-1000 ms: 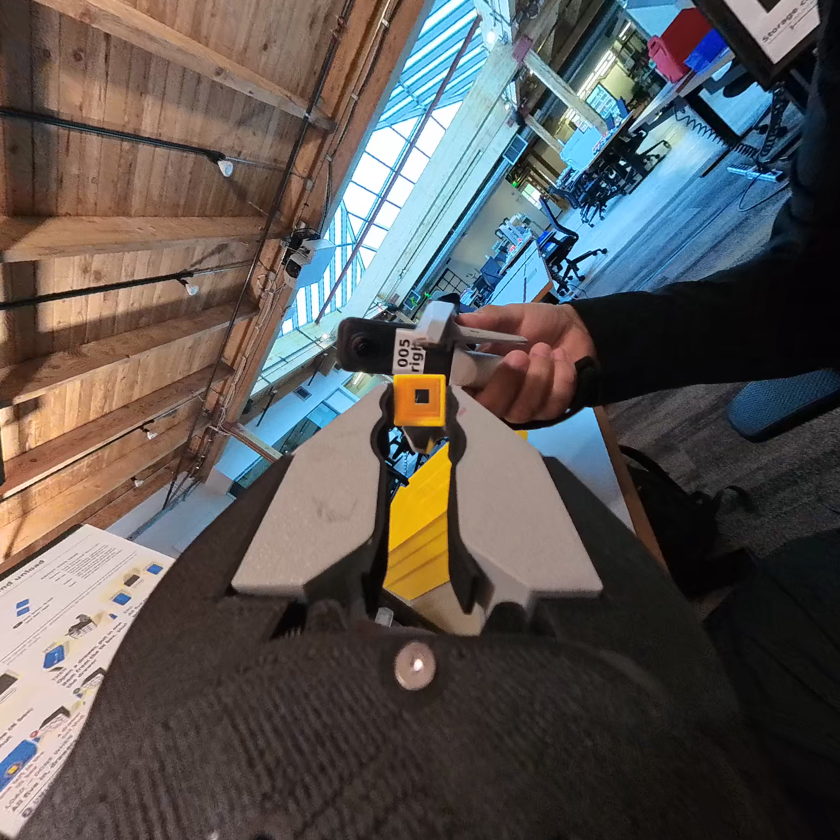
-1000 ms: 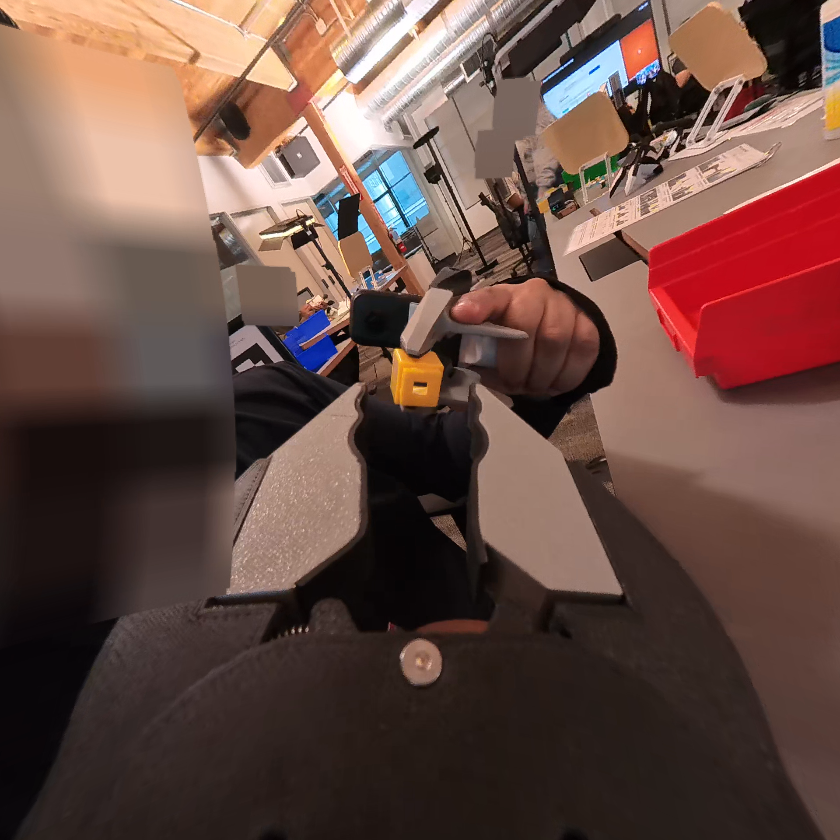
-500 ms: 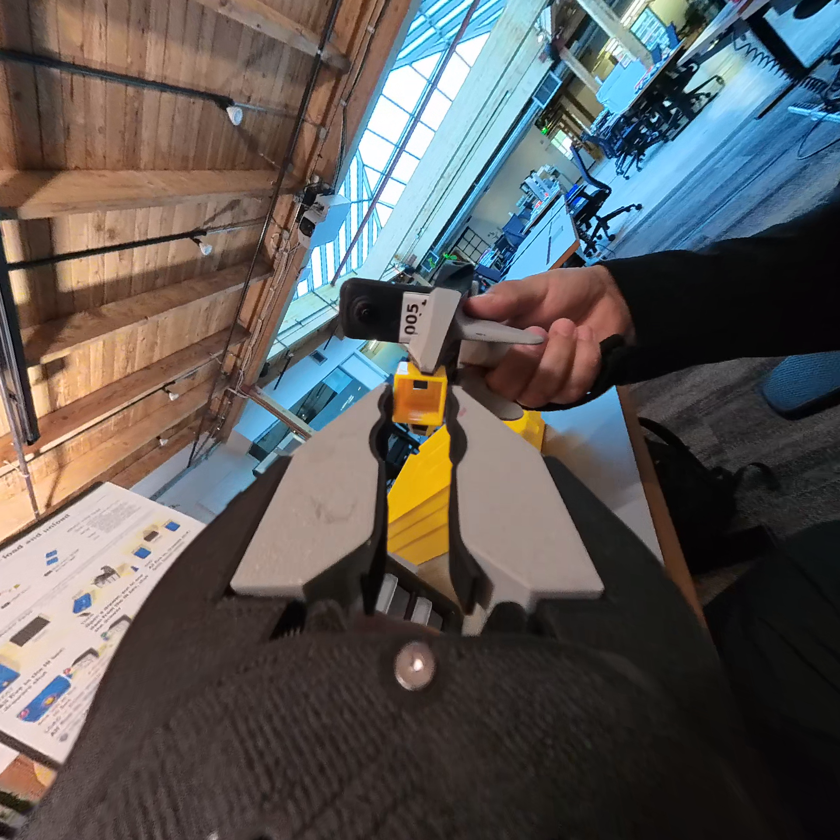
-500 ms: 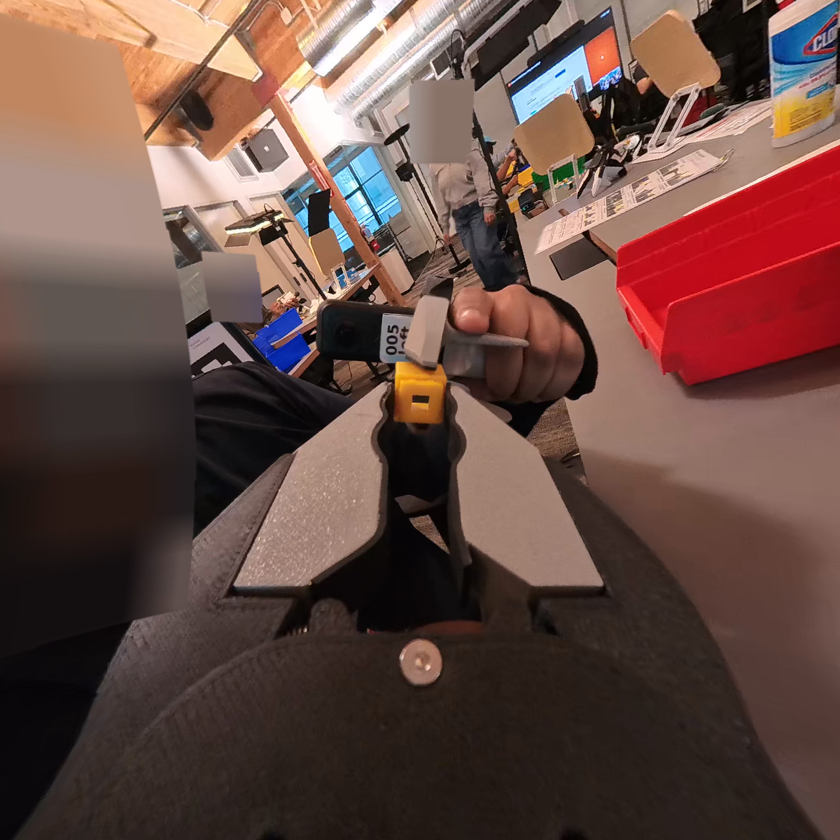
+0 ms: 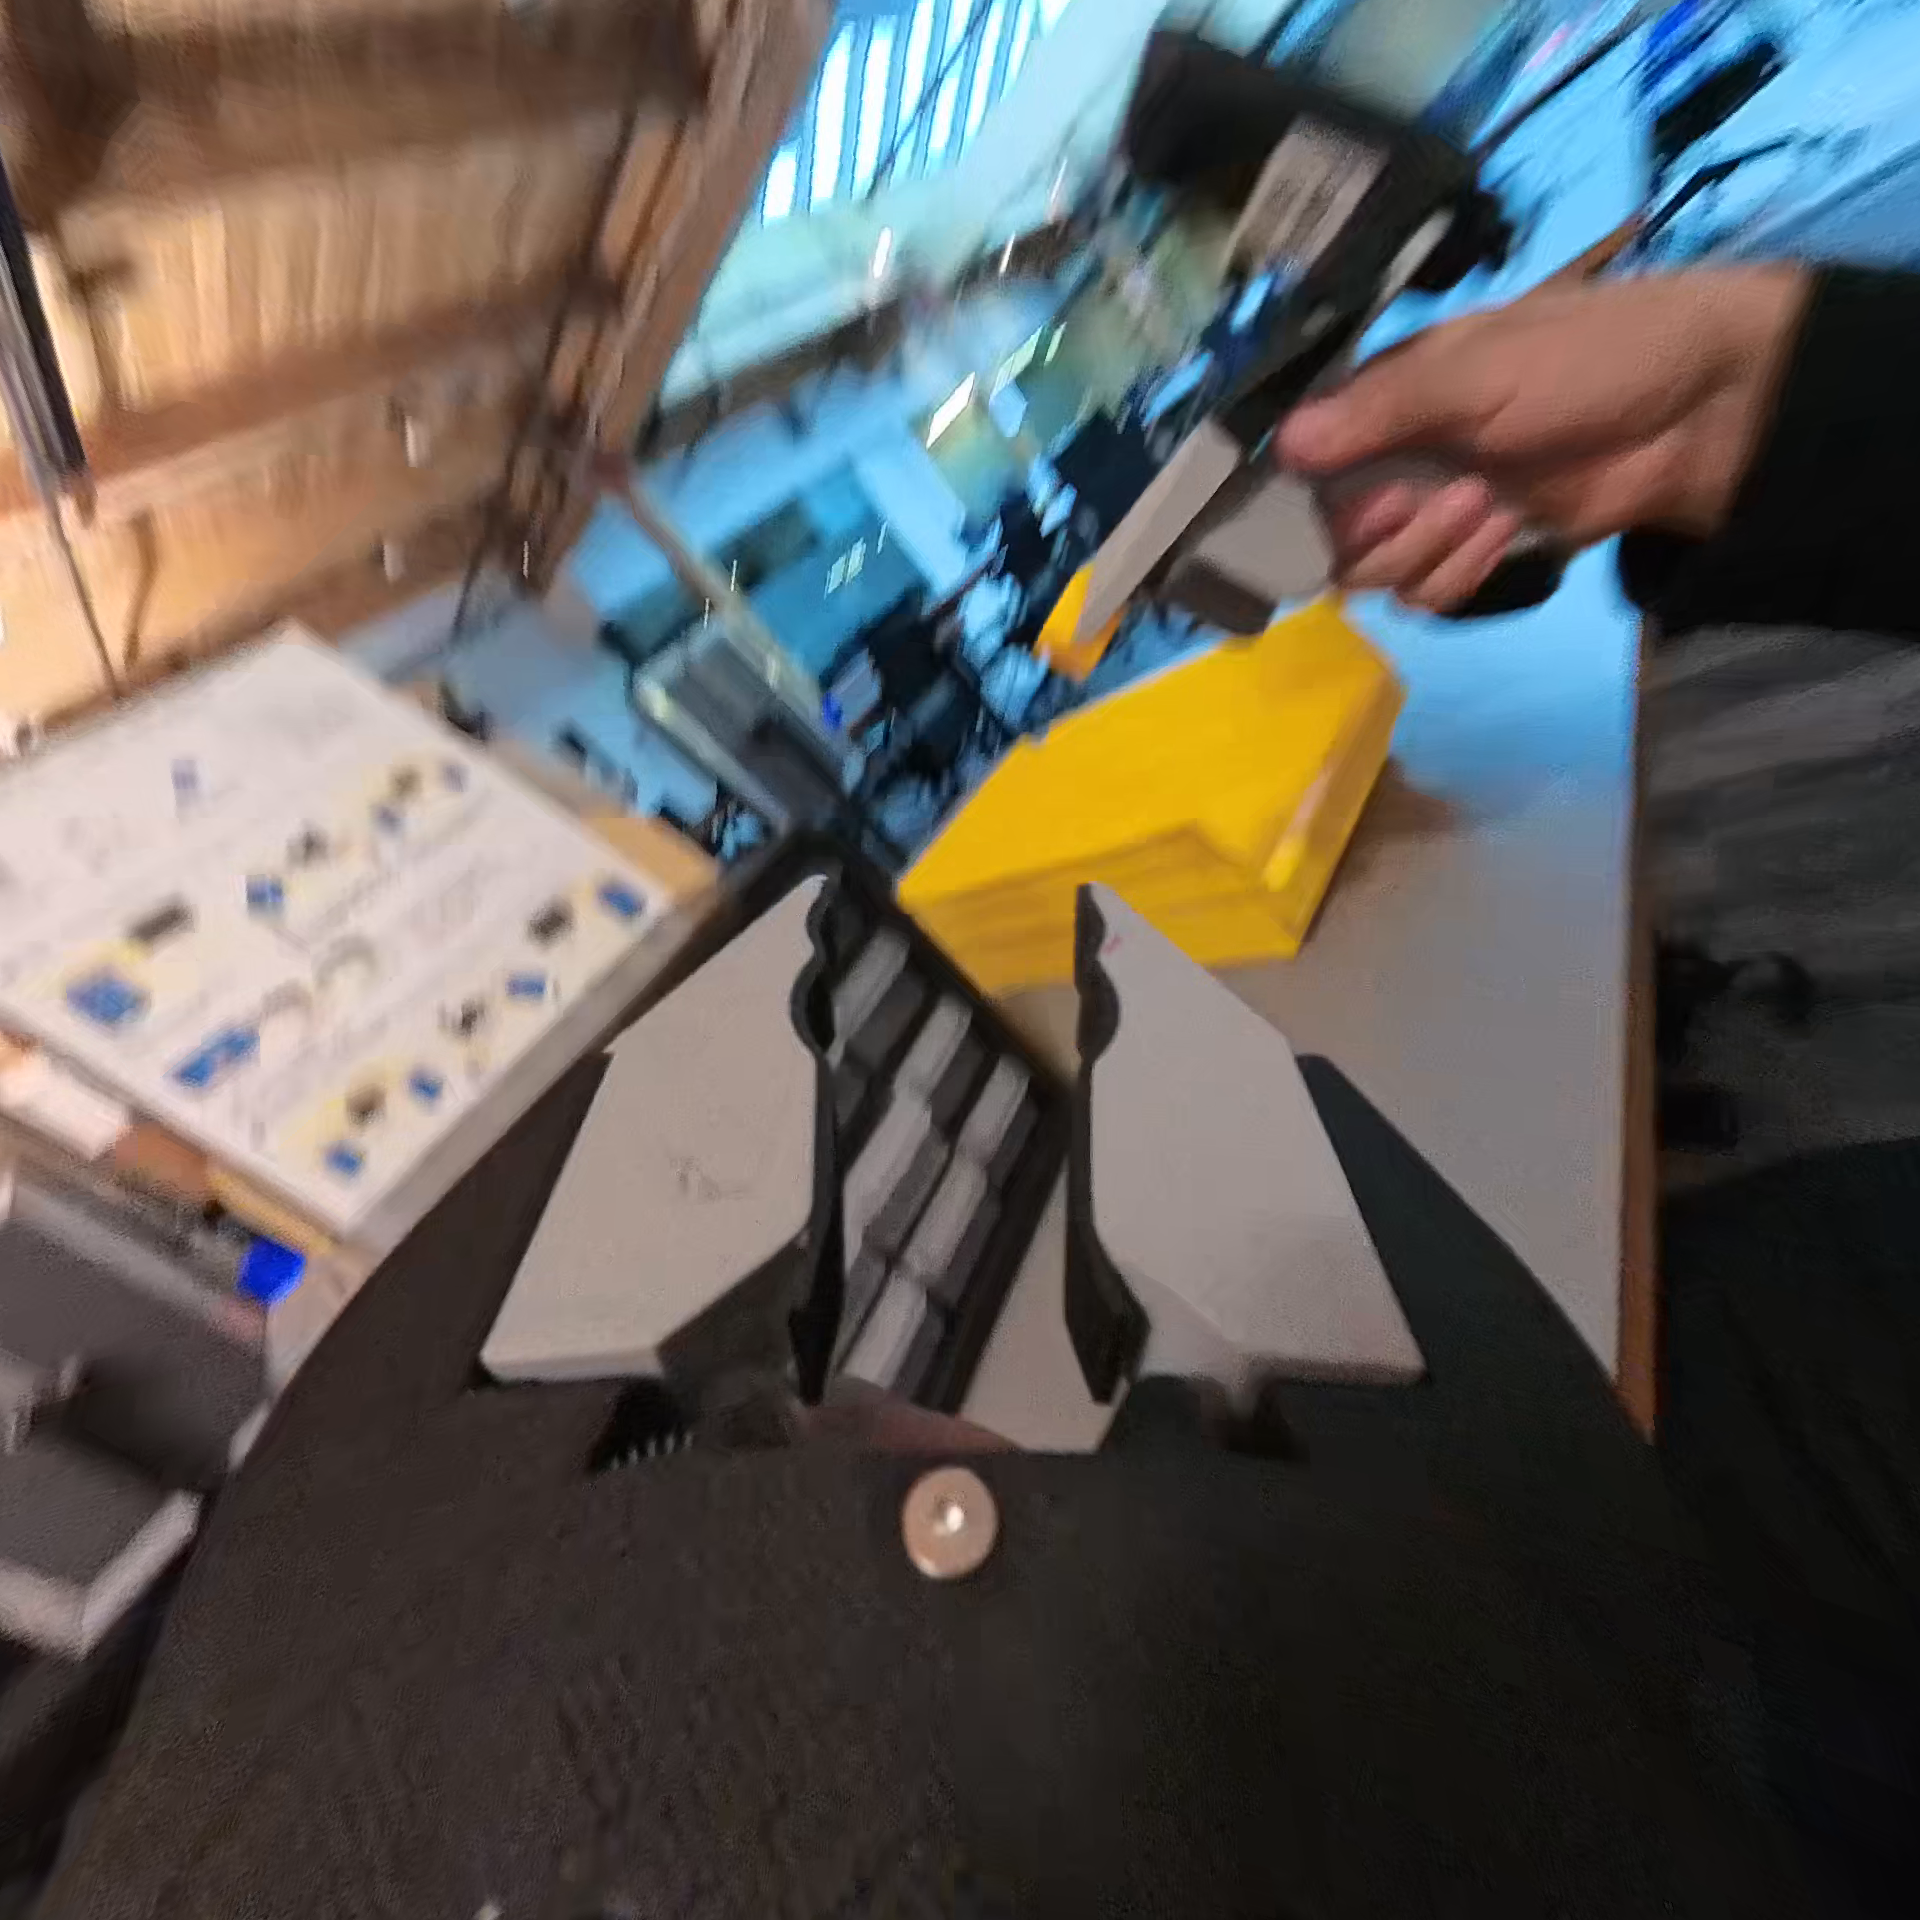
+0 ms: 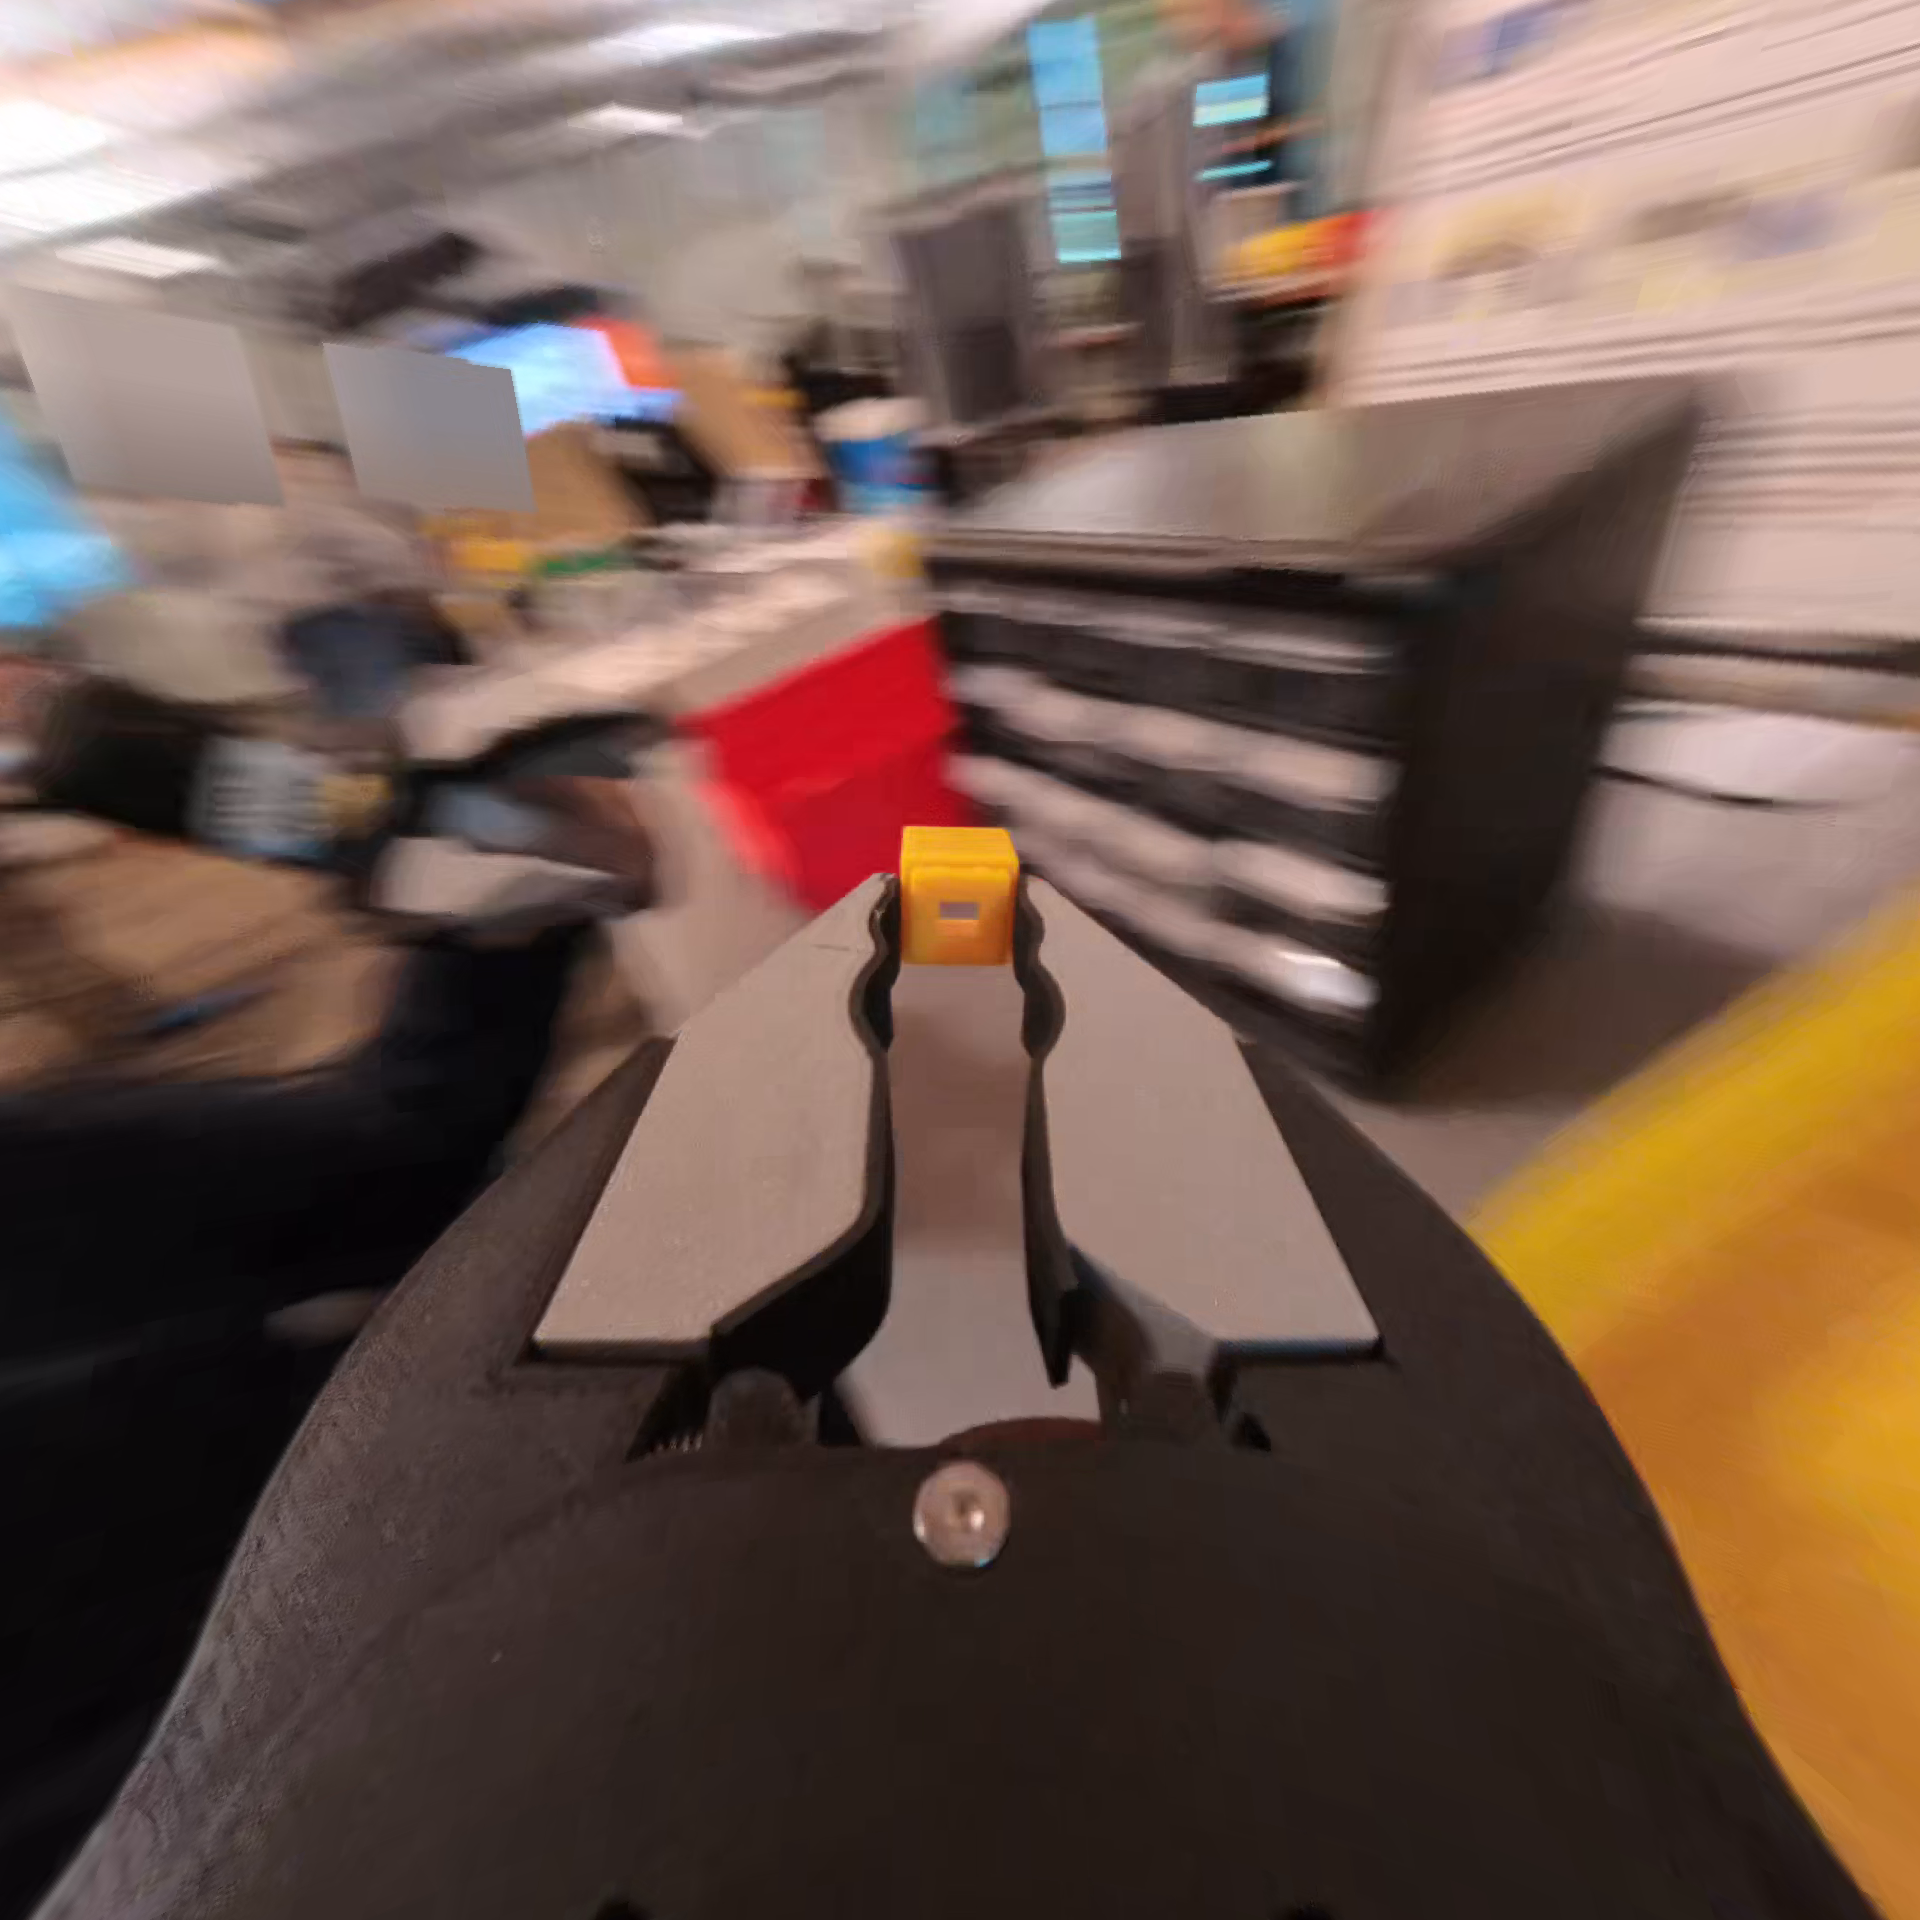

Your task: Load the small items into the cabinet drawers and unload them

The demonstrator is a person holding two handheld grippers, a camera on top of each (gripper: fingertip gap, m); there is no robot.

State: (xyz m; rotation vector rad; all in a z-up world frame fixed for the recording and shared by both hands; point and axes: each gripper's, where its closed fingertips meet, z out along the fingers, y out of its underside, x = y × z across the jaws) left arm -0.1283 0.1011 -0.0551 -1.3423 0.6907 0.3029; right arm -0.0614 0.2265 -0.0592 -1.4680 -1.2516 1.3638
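Observation:
My right gripper (image 6: 956,899) is shut on a small yellow cube (image 6: 956,896) at its fingertips. It points toward the black drawer cabinet (image 6: 1247,769) on the grey table. My left gripper (image 5: 951,920) is open and empty, above the cabinet's rows of grey drawers (image 5: 935,1122). In the left wrist view the right gripper (image 5: 1112,592) shows farther off at the upper right, held by a hand (image 5: 1538,416), with the yellow cube (image 5: 1070,629) at its tip above the yellow bin (image 5: 1174,800). Both views are blurred by motion.
A red bin (image 6: 831,748) stands left of the cabinet. The yellow bin (image 6: 1714,1299) fills the right edge of the right wrist view. A printed instruction sheet (image 5: 291,914) lies to the left of the cabinet. The table's edge (image 5: 1636,1039) runs down the right. Some 12 cm of space lies between my two pairs of fingers. Between my right fingertips and the black drawer cabinet (image 6: 1247,769) there is roughly 15 cm. The left camera catches it too, in the left wrist view (image 5: 854,1015).
The yellow cube passed from my left gripper to my right gripper. The left opened and both swung down from facing each other toward the table and cabinet.

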